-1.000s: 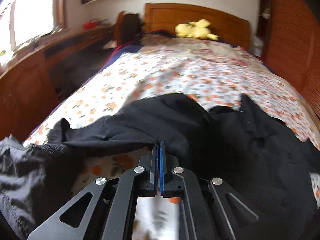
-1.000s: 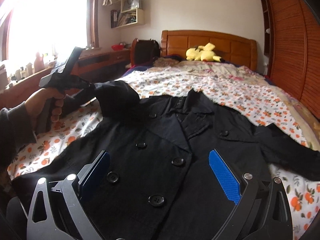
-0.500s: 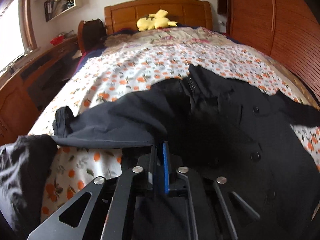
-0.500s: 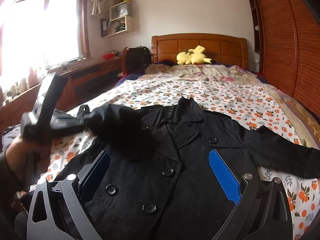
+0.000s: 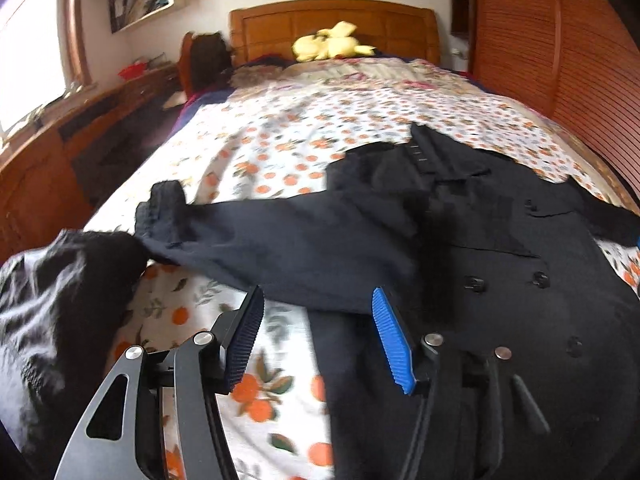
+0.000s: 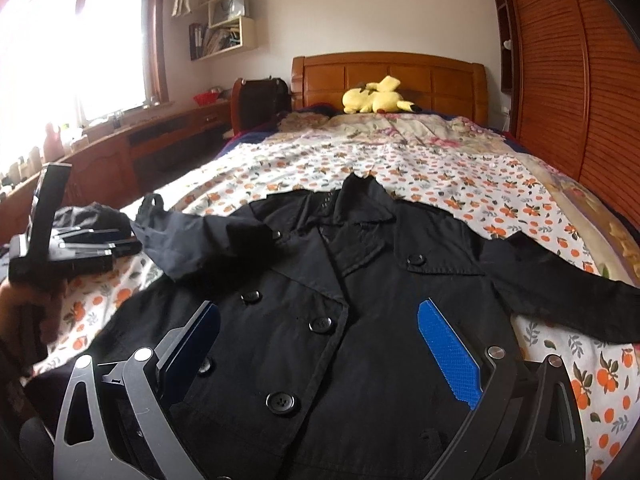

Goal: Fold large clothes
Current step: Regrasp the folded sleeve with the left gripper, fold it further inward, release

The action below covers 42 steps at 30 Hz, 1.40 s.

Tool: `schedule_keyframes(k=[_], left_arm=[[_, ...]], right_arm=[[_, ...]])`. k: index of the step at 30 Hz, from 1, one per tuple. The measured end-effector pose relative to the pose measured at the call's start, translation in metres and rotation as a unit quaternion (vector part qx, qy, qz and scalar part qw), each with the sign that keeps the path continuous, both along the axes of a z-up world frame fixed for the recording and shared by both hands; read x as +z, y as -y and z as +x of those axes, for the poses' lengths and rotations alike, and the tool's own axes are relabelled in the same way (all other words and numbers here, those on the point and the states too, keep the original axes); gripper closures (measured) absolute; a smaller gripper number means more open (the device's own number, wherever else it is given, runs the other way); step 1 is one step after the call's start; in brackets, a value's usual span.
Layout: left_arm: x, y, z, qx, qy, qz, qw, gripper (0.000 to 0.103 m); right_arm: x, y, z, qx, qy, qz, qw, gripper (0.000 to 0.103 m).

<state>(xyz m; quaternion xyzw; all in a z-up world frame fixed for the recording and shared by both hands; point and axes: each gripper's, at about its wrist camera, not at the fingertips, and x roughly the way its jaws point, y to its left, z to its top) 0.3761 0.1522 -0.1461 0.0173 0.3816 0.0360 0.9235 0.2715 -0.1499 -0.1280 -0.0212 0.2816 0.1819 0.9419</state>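
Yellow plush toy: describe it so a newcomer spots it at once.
Look to the far end of the bed, at the wooden headboard. The plush toy lies against it, the only bright yellow thing there, unlike the black coat nearby.

A bed [image 6: 400,168] fills the middle, under a white sheet [image 6: 304,176] printed with oranges and leaves. Past it, toward 12 o'clock, lies a floral quilt [image 6: 420,132]. A yellow plush toy [image 6: 376,98] rests at the wooden headboard [image 6: 388,76]. At 11 o'clock of the bed stands a dark chair [image 6: 260,100]; a red bowl [image 6: 206,99] sits on the long wooden table [image 6: 160,128] beneath the bright window [image 6: 80,48] at 10 o'clock. Wall shelves [image 6: 224,20] hold books and papers. Slatted wooden doors [image 6: 560,80] run along 3 o'clock. A dark crumpled cloth [image 5: 52,300] lies at 8 o'clock on the bed's edge.
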Motion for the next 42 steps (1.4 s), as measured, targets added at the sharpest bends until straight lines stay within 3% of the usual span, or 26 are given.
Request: schedule_keyframes(k=[11,20,21,23,25,27,31,42], left_arm=[[-0.036,-0.083,0.043,0.073,-0.037,-0.023,0.9964,0.038],[-0.04,-0.111,0.073,0.099,-0.043,-0.046,0.9931,0.038],[-0.041,-0.112,0.077,0.102,-0.045,-0.046,0.9927,0.04],[-0.041,-0.111,0.082,0.102,-0.049,-0.047,0.9924,0.059],[-0.043,-0.106,0.086,0.101,-0.058,-0.047,0.9921,0.093],[-0.041,-0.1,0.087,0.098,-0.059,-0.033,0.9929,0.1],[-0.021,-0.075,0.08,0.081,-0.037,0.02,0.9958,0.102],[0.062,0.024,0.046,-0.01,0.042,0.028,0.9987,0.102]], right_arm=[[-0.018,-0.019,0.007,0.016,-0.015,-0.02,1.0,0.007],[-0.021,-0.032,0.013,0.028,-0.02,-0.023,0.999,0.007],[-0.021,-0.033,0.014,0.029,-0.02,-0.022,0.999,0.007],[-0.02,-0.035,0.014,0.032,-0.02,-0.022,0.999,0.007],[-0.02,-0.036,0.014,0.033,-0.019,-0.022,0.999,0.007],[-0.019,-0.035,0.014,0.032,-0.019,-0.022,0.999,0.007],[-0.015,-0.029,0.012,0.027,-0.016,-0.017,0.999,0.007],[0.009,0.005,-0.001,0.003,0.005,0.003,1.0,0.007]])
